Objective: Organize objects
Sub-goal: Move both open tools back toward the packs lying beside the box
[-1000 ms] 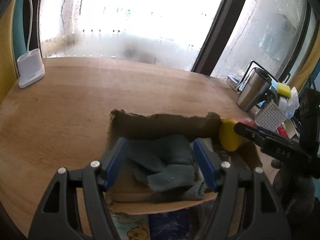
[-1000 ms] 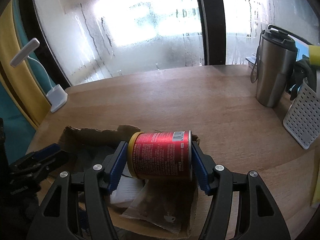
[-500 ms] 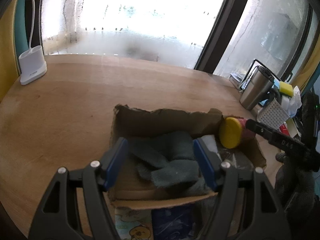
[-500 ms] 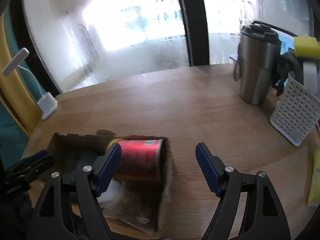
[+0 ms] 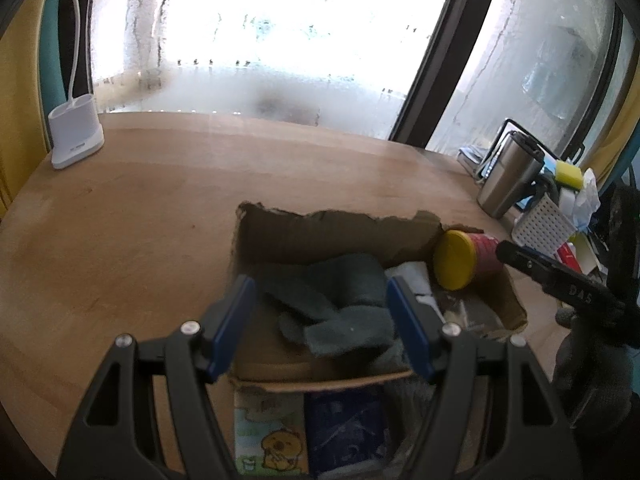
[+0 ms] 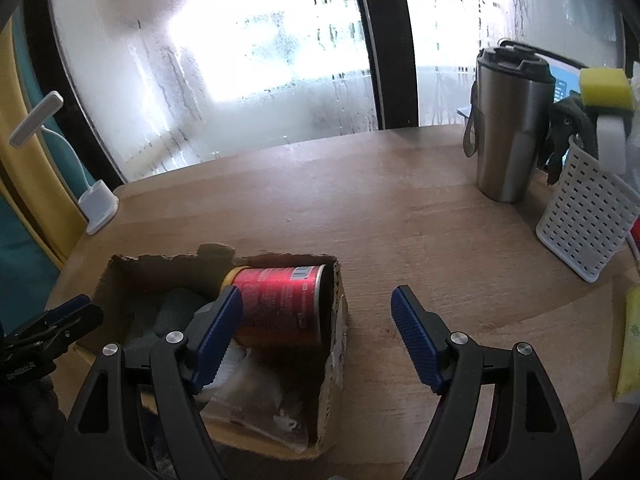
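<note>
A torn cardboard box [image 5: 340,224] [image 6: 336,320] sits on the wooden table. A red can with a yellow lid [image 6: 280,308] [image 5: 460,264] lies on its side in the box's far right corner. A grey-green cloth [image 5: 340,304] and plastic wrappers [image 6: 256,400] also lie inside. My right gripper [image 6: 316,332] is open and empty, just over the box's right wall, the can beside its left finger. My left gripper [image 5: 320,324] is open and empty above the cloth. The right gripper's fingers [image 5: 560,280] show in the left wrist view.
A steel travel mug [image 6: 508,128] [image 5: 508,176] and a white perforated basket [image 6: 588,216] with a yellow sponge [image 6: 604,88] stand at the right. A white lamp base [image 5: 74,136] [image 6: 98,206] stands far left. A yellow packet [image 6: 628,344] lies at the right edge. Fogged windows are behind.
My right gripper opened and let the red can drop into the box, then pulled back and to the right. My left gripper stayed open over the cloth.
</note>
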The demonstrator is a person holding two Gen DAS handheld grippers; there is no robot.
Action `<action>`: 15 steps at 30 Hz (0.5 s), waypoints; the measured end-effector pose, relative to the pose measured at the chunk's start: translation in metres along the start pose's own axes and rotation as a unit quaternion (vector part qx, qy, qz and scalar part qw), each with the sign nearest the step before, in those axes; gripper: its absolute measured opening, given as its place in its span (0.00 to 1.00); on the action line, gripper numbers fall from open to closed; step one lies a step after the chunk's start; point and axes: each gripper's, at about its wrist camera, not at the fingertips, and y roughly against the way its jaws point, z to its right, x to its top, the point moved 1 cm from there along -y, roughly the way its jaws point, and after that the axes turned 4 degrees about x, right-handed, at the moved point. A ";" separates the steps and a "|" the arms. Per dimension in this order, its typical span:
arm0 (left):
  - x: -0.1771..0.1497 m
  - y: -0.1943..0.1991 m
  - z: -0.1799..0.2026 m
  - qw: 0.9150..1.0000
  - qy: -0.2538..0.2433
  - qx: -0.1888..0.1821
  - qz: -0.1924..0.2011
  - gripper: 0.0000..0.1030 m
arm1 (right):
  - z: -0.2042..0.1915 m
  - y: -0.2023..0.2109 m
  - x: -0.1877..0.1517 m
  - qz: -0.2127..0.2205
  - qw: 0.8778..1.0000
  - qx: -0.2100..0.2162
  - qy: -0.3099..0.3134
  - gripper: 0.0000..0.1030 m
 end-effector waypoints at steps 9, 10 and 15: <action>-0.012 0.020 -0.003 1.000 -0.003 0.000 0.008 0.68 | -0.017 0.019 -0.014 0.000 1.000 0.009 0.012 0.77; -0.014 0.022 -0.003 1.000 -0.004 0.000 0.009 0.68 | -0.018 0.020 -0.015 0.000 1.000 0.010 0.013 0.77; -0.020 0.029 -0.004 1.000 -0.005 0.000 0.010 0.68 | -0.024 0.027 -0.022 -0.001 1.000 0.012 0.017 0.77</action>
